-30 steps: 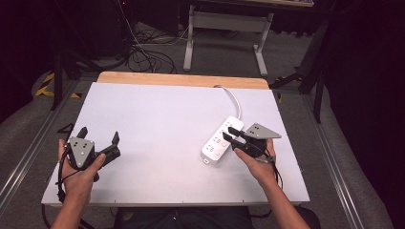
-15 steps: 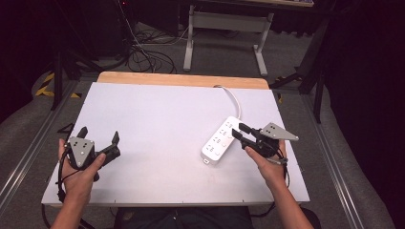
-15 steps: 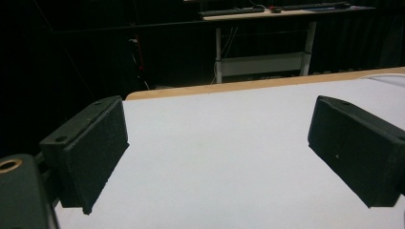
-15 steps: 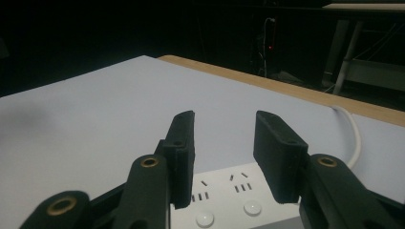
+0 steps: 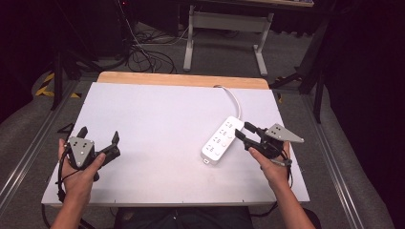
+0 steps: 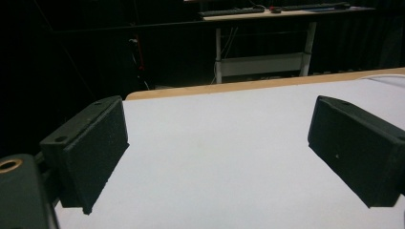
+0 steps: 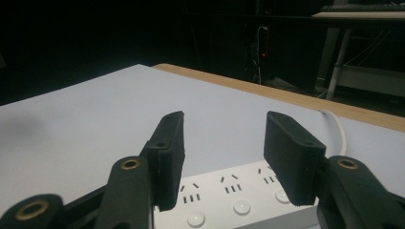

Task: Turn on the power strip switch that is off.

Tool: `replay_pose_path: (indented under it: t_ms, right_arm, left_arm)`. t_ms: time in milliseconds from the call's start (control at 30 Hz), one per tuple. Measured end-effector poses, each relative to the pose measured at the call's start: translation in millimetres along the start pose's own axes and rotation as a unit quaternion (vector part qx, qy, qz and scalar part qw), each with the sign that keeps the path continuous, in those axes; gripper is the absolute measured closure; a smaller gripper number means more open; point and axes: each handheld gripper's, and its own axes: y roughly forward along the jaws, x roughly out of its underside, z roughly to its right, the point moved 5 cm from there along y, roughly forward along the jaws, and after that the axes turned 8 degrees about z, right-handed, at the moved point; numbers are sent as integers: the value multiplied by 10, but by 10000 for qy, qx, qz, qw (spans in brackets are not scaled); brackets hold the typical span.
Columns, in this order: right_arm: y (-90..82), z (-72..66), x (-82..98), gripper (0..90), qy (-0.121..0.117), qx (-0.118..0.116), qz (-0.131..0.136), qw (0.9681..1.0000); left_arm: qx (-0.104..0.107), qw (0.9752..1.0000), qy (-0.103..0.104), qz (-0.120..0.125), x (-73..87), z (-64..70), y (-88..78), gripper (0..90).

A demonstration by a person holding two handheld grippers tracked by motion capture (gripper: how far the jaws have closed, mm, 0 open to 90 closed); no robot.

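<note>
- The white power strip is lying flat on the white table, right of the middle, slanting from near-left to far-right.
- Its white cable is curving off the far end toward the wooden back edge.
- The right gripper is sitting just beside the strip's right side, held by the right hand; its jaws have just been opening and are standing apart with nothing pinched between them.
- In the right gripper view the right gripper is hanging just over the strip, with the sockets and round buttons showing in the gap.
- The left gripper is resting near the table's front-left corner, well apart from the strip, held by the left hand; its jaws are spread wide over bare tabletop.
- A broad stretch of open surface is lying between the two grippers and reaching to the back edge.
- The right hand is sitting close to the table's right edge.
</note>
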Motion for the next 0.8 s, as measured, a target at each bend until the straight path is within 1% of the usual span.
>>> replay_pose_path:
  t_ms: [67,133,267,500,600,667,733,800]
  right_arm:
    - [-12,8,-2,444,-20,-3,30,10000]
    - [-24,20,2,405,5,48,29,10000]
    - [-38,52,-3,367,52,116,77,9999]
    - [-66,92,-11,301,61,155,158,9997]
    - [-81,109,4,295,65,158,127,9998]
    - [-85,113,9,268,63,148,146,9998]
    - [-89,114,16,230,15,139,138,9998]
    - [-91,121,27,169,-105,156,116,9998]
  left_arm:
    - [10,10000,5,-6,0,2,1,69]
    - [12,10000,26,-9,0,2,2,69]
    - [18,10000,19,-26,3,8,5,70]
    - [14,10000,27,-21,1,1,4,71]
    - [14,10000,27,-18,0,2,3,71]
    - [14,10000,28,-19,0,2,3,71]
    - [14,10000,27,-19,0,2,4,71]
    - [19,10000,33,-24,1,3,5,71]
